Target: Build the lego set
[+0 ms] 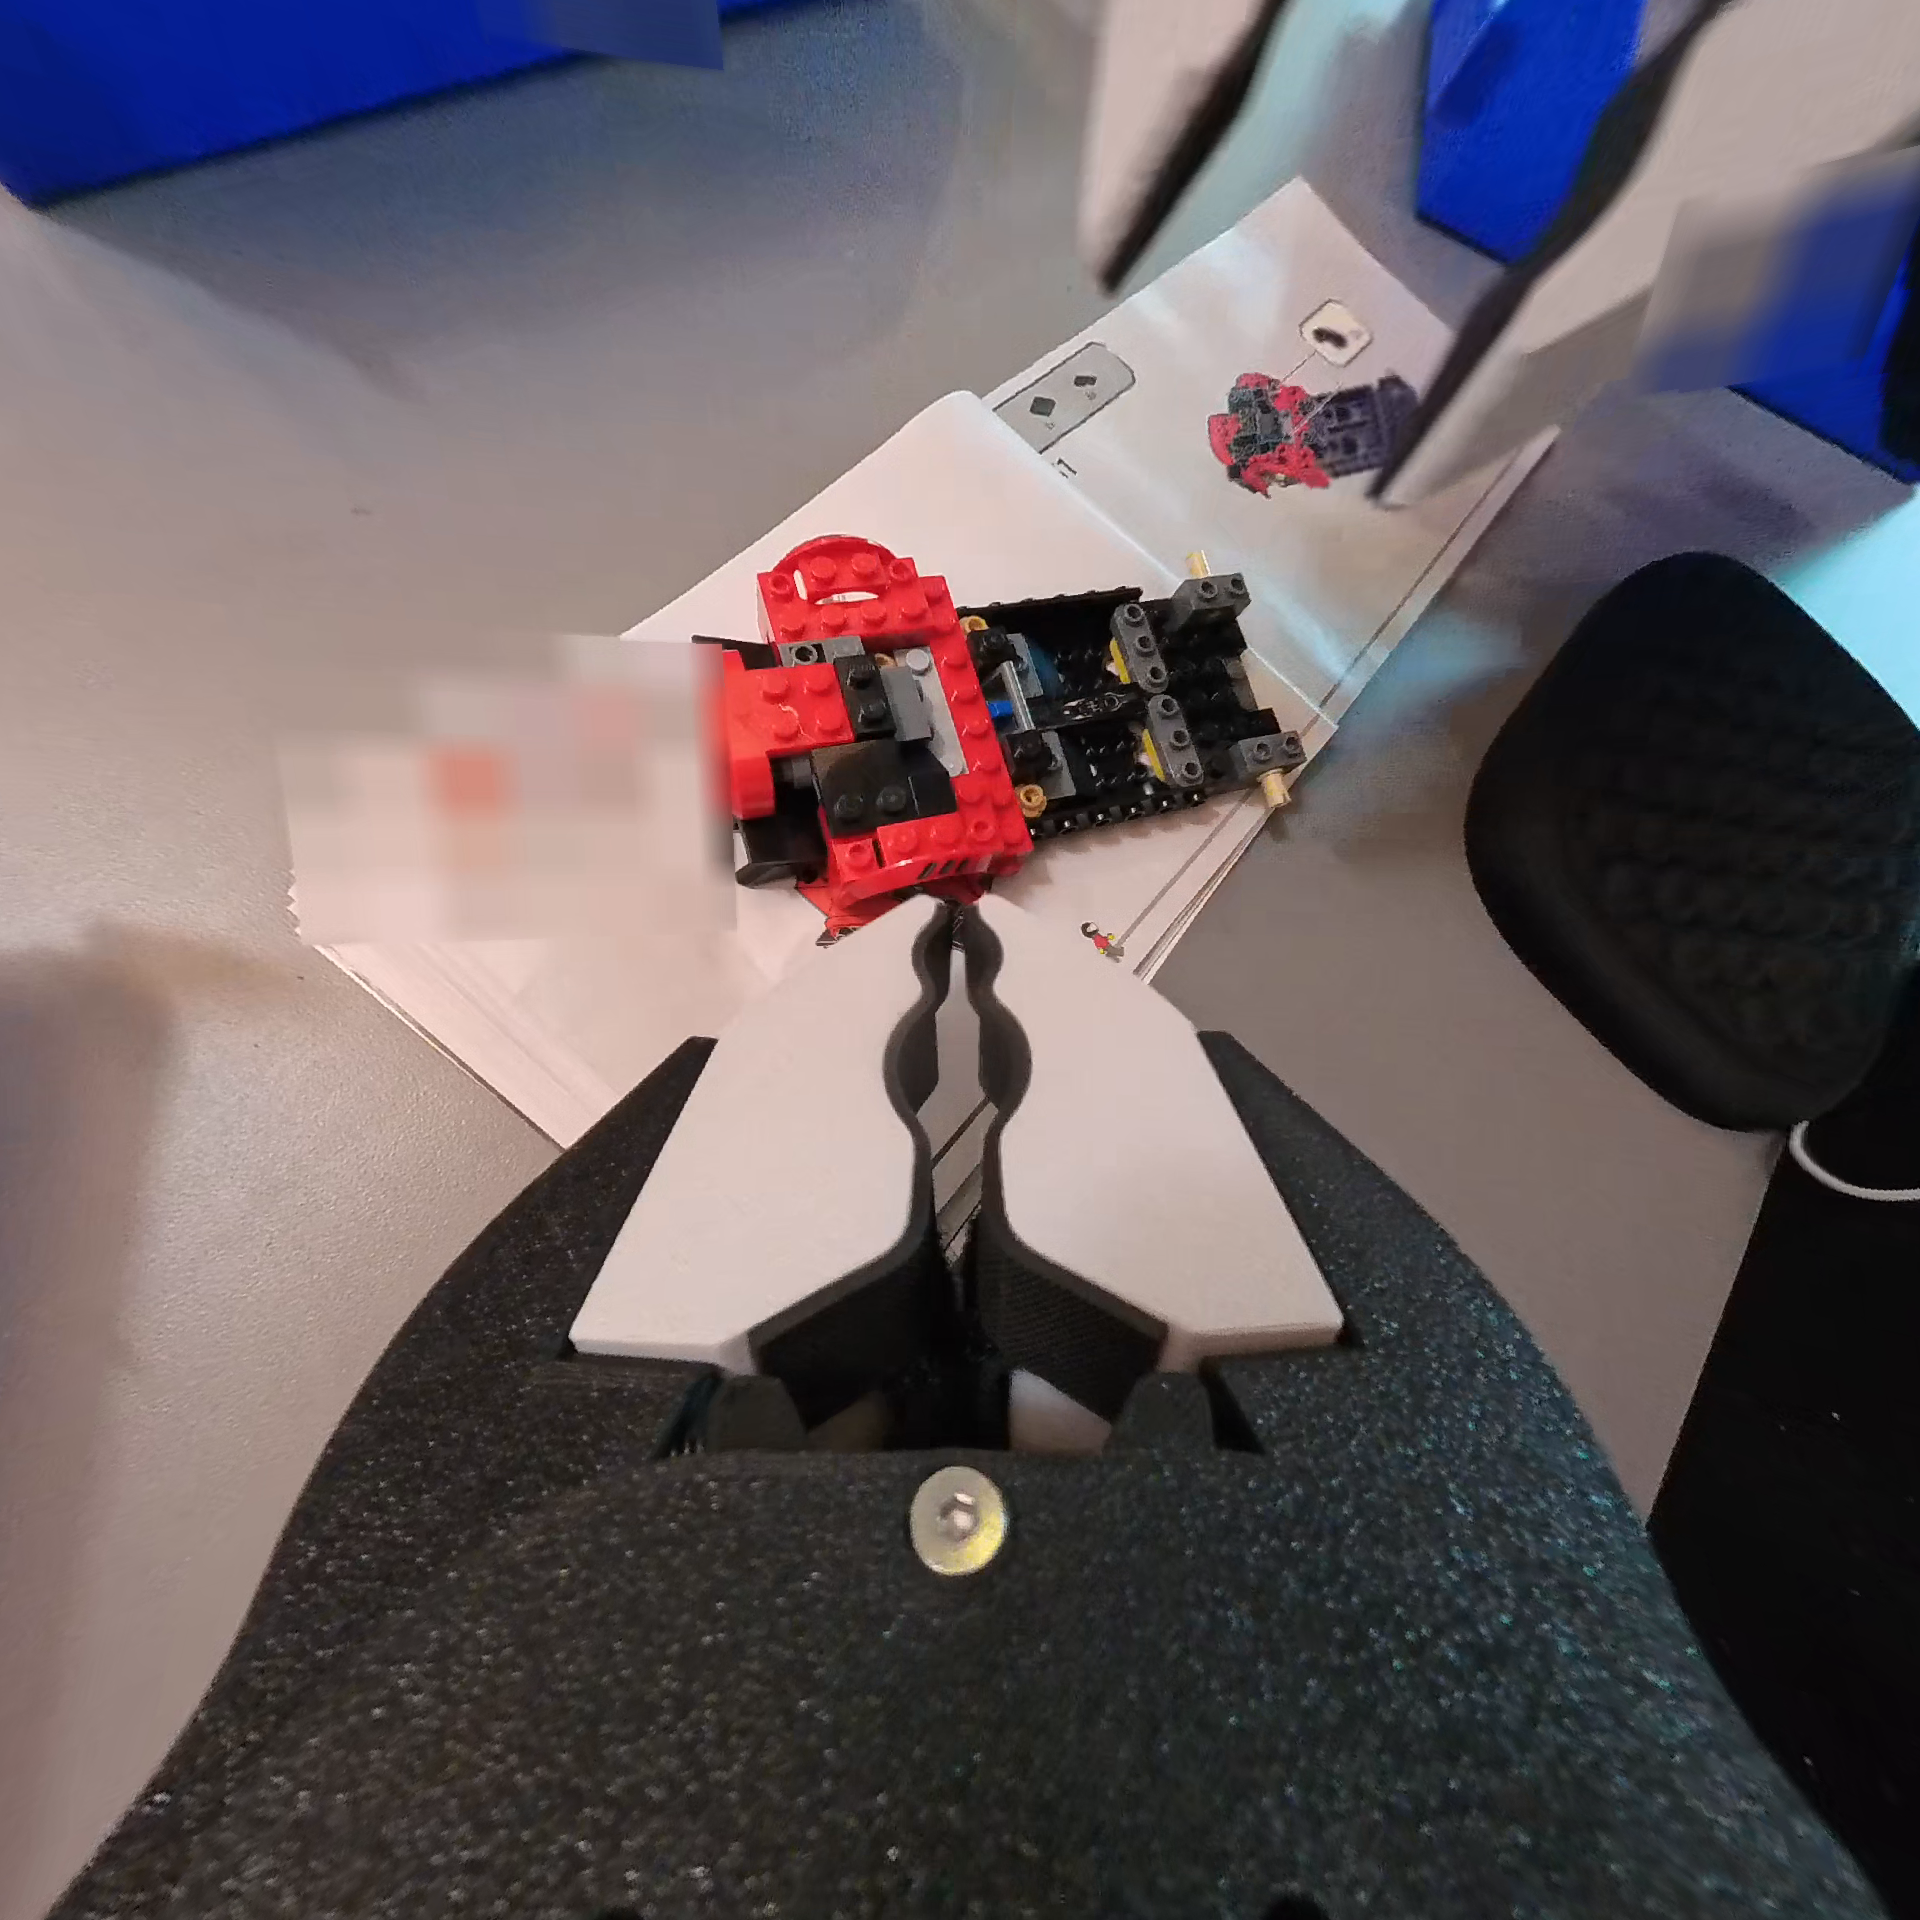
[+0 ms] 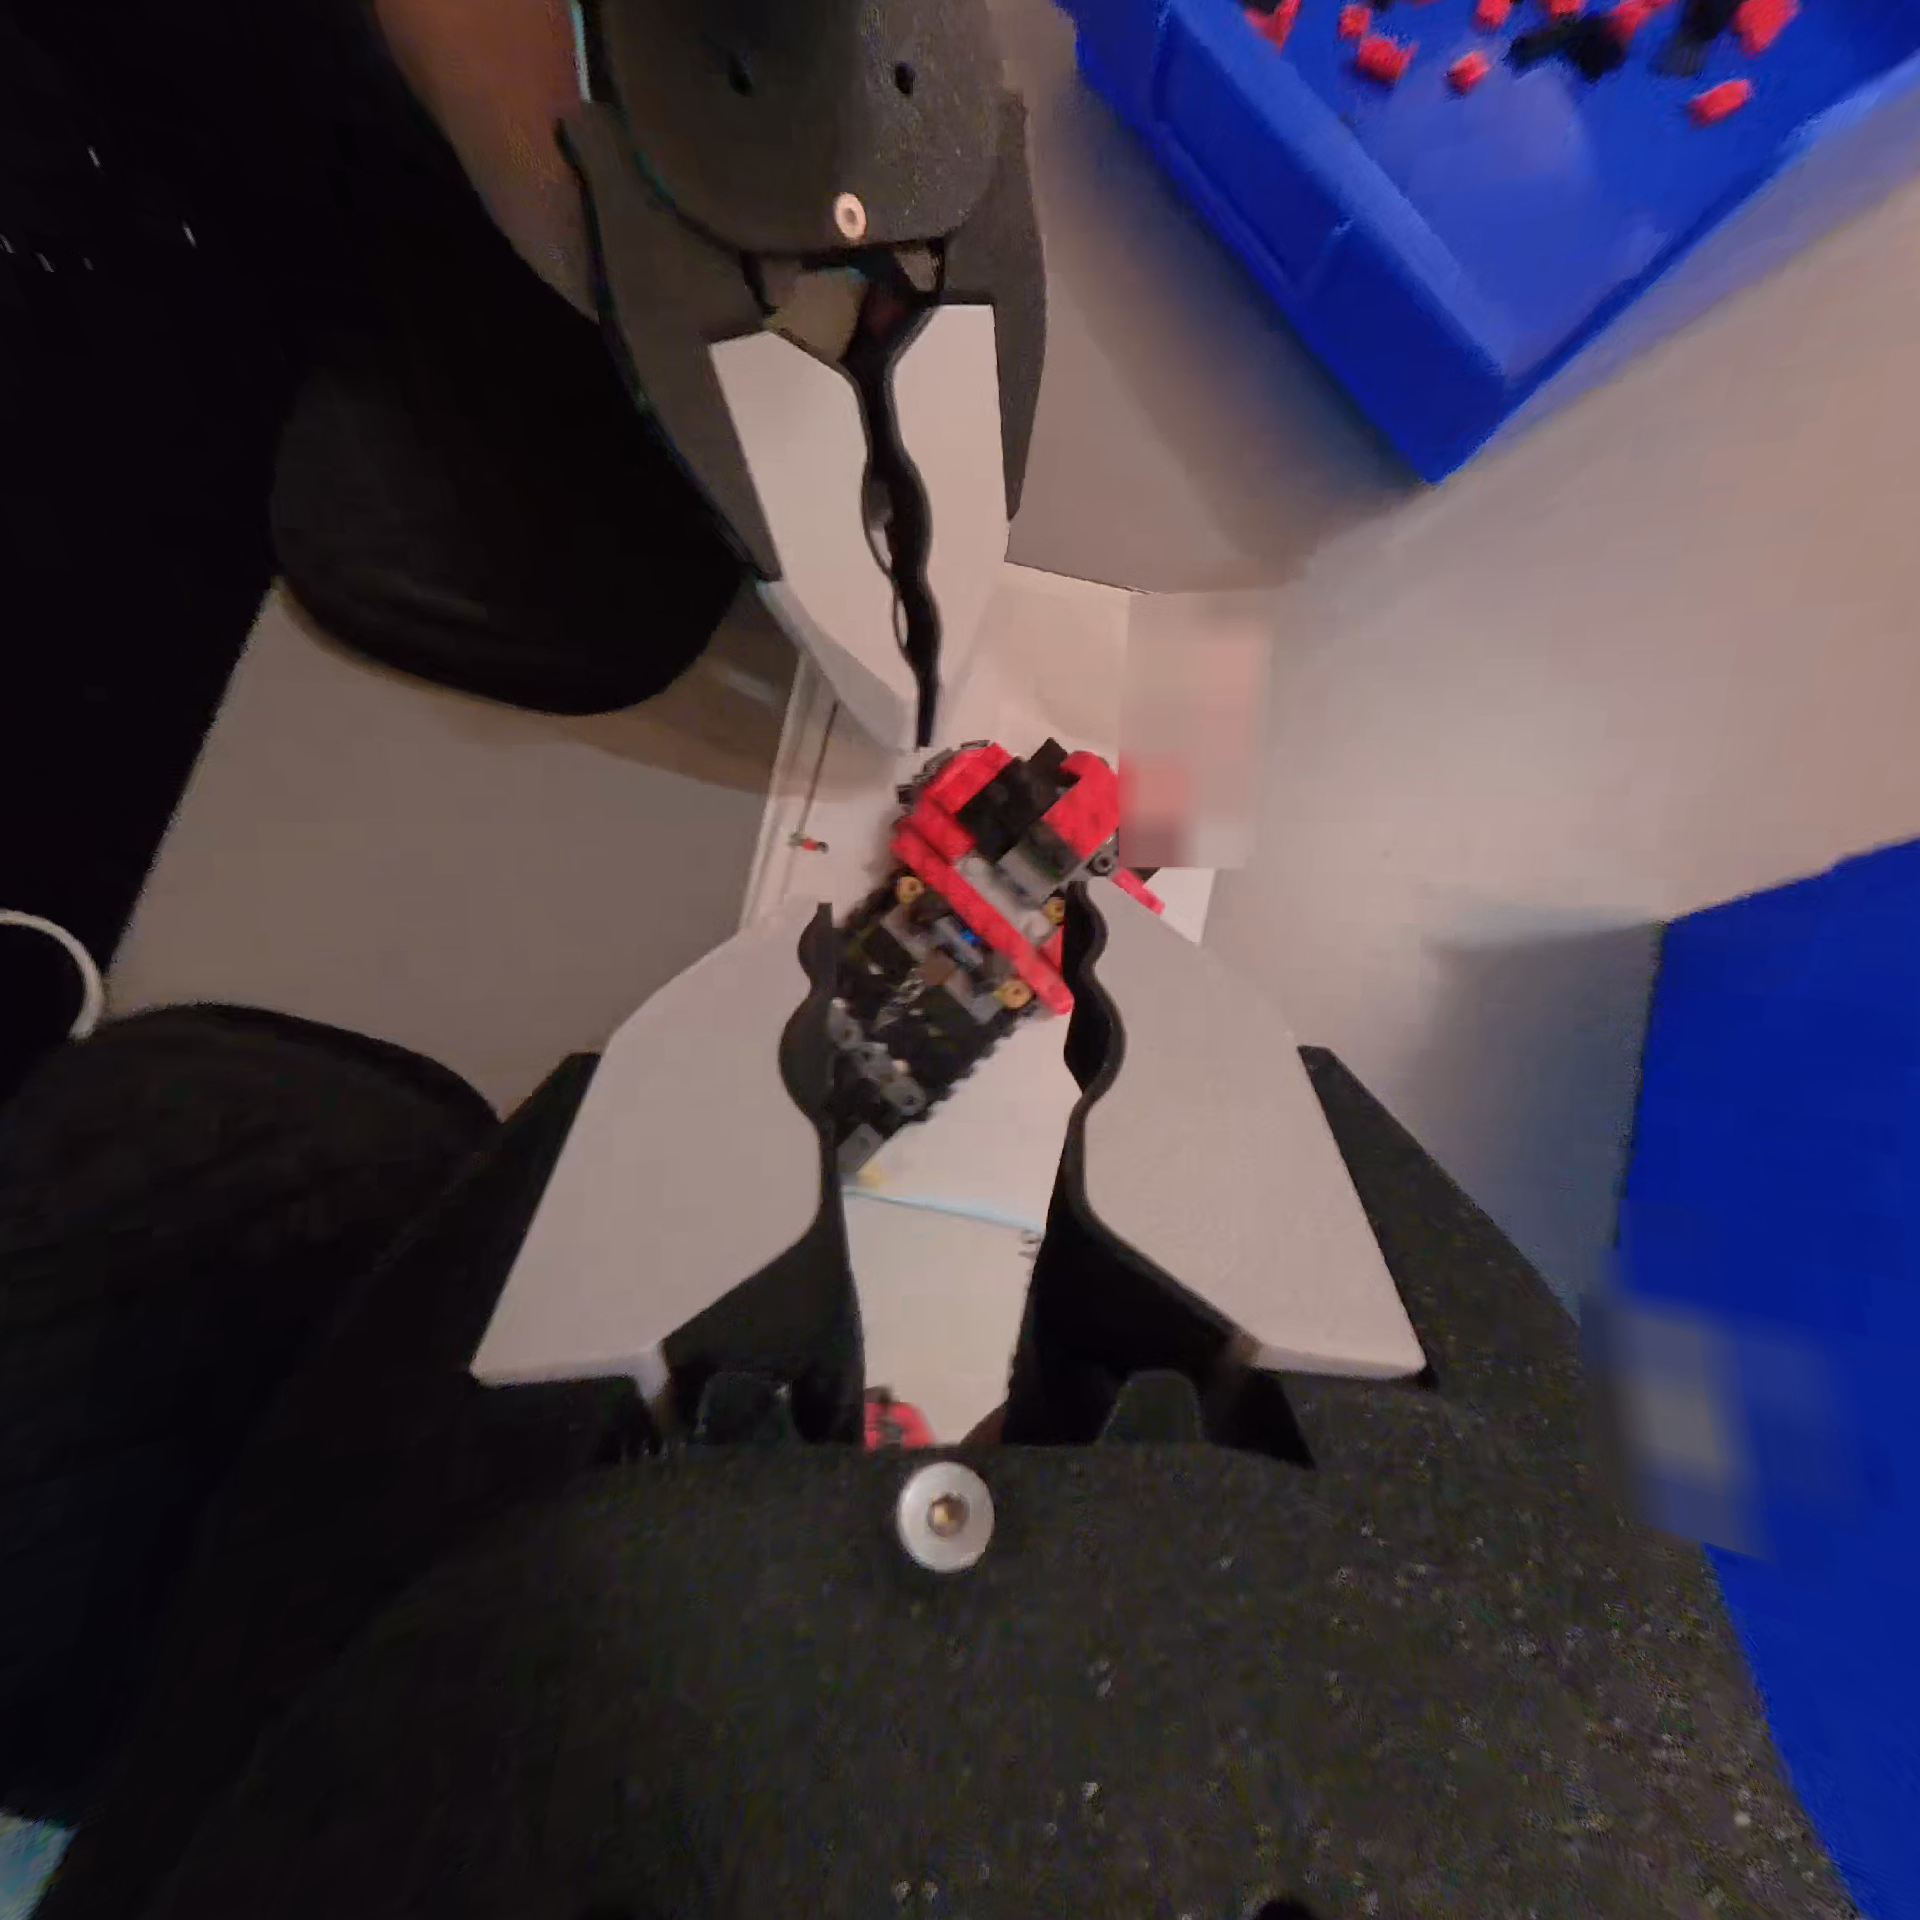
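Red-and-black car [image 1: 977, 727] is laid on booklet [image 1: 1039, 499]; left gripper [image 1: 954, 920], closed, empty, at 6 o'clock; right gripper [image 2: 951, 935] spread wide.

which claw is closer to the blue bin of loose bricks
Right. The right claw hovers open over the lego car, bin just beyond; the left claw, shut, sits at the car's far side.

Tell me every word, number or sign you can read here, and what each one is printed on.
Nothing here can be read.
White paper instruction booklet: tiny marks in and below its grey parts box, too small to read.
Red and black lego car model: no writing shows.
Blue plastic bin of loose bricks: no writing shows, and the view is blurred.
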Demonstrator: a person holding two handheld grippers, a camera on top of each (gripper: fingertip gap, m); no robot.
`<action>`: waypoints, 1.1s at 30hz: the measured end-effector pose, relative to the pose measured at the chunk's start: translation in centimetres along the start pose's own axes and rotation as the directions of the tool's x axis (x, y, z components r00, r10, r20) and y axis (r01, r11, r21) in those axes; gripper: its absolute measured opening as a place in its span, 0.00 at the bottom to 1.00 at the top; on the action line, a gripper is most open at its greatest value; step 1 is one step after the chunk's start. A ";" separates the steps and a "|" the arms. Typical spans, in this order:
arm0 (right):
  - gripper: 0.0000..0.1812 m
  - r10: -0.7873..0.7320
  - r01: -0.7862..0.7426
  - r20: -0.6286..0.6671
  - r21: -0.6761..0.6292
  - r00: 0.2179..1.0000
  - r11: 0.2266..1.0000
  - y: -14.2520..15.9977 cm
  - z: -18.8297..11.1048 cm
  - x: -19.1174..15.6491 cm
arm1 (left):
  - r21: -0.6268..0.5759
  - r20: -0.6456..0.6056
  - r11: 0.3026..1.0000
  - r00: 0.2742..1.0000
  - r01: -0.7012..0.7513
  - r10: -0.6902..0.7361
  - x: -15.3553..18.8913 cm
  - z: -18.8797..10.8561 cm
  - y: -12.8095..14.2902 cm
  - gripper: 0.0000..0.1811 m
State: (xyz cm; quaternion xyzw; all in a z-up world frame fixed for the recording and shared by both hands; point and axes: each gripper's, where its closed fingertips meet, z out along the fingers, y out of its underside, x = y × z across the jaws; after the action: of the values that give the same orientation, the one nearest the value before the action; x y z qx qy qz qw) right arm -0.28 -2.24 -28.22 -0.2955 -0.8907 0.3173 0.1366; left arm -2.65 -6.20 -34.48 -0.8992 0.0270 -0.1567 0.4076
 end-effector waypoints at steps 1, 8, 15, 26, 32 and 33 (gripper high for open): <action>0.23 0.041 -0.041 -0.030 0.024 0.999 0.999 0.2 -0.4 -0.5 | 0.002 0.000 1.000 1.000 0.001 -0.001 0.0 0.0 0.0 0.01; 0.35 0.312 -0.284 -0.242 0.145 0.919 0.948 3.6 -2.3 -3.5 | 0.035 -0.030 0.999 1.000 0.010 -0.009 0.2 -0.4 -0.5 0.05; 0.37 0.561 -0.388 -0.337 0.459 0.756 0.799 6.1 -2.8 -4.7 | 0.094 -0.093 0.993 0.994 0.064 -0.055 0.4 -1.2 -1.2 0.06; 0.32 0.586 -0.197 -0.431 0.666 0.686 0.720 6.3 -6.3 -5.5 | 0.199 -0.081 0.975 0.993 0.101 -0.087 -0.3 -2.2 -2.2 0.01; 0.31 0.598 -0.111 -0.462 0.724 0.655 0.681 6.2 -7.9 -5.8 | 0.084 0.057 0.996 0.998 0.021 -0.026 -0.9 -0.8 -2.2 0.00; 0.31 0.601 -0.110 -0.461 0.727 0.653 0.678 6.2 -8.0 -5.8 | 0.039 0.064 0.999 0.998 0.022 -0.025 -0.9 -0.1 -2.1 0.00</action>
State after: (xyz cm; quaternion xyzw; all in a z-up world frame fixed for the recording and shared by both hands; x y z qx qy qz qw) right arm 10.51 1.95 -26.49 -0.5044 -0.5305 0.4941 0.4691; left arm -3.73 -4.76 -33.12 -0.8961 0.0002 -0.1330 0.4235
